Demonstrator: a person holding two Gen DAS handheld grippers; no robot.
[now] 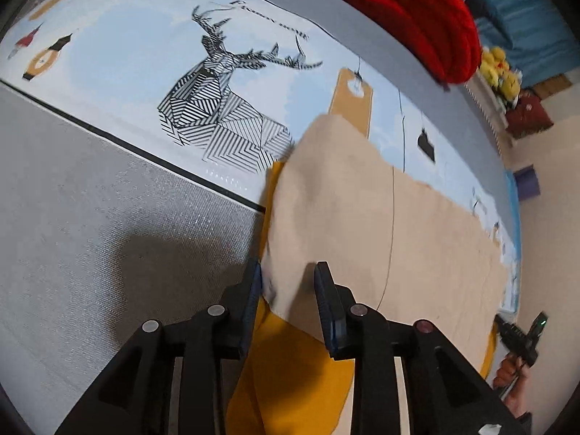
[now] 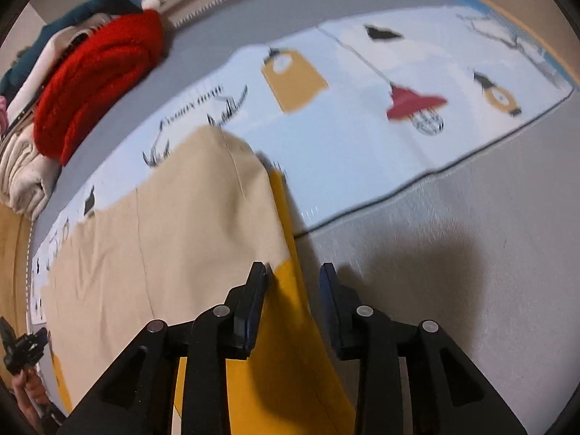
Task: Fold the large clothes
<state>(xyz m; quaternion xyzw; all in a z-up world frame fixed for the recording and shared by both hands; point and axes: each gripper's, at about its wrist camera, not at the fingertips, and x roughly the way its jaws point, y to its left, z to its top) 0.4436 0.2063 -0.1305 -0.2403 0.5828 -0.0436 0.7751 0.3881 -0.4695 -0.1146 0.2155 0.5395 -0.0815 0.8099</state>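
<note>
A large beige garment (image 1: 380, 224) with a mustard-yellow layer (image 1: 290, 369) under it lies spread on a printed mat. My left gripper (image 1: 288, 275) points down at the garment's left end. Its jaws stand apart with the beige edge between them, and the pads do not press on it. My right gripper (image 2: 293, 272) is over the other end (image 2: 181, 224), open, with the yellow layer (image 2: 286, 344) between its fingers. Each view shows the other gripper small and far off, held in a hand (image 1: 511, 373).
The mat (image 1: 119, 58) has a striped deer head, lamps and tags printed on it and lies on a grey surface (image 1: 90, 217). A red knitted piece (image 2: 94, 83) and folded pale clothes (image 2: 21, 170) are piled at the back. Yellow plush toys (image 1: 500, 69) sit beyond.
</note>
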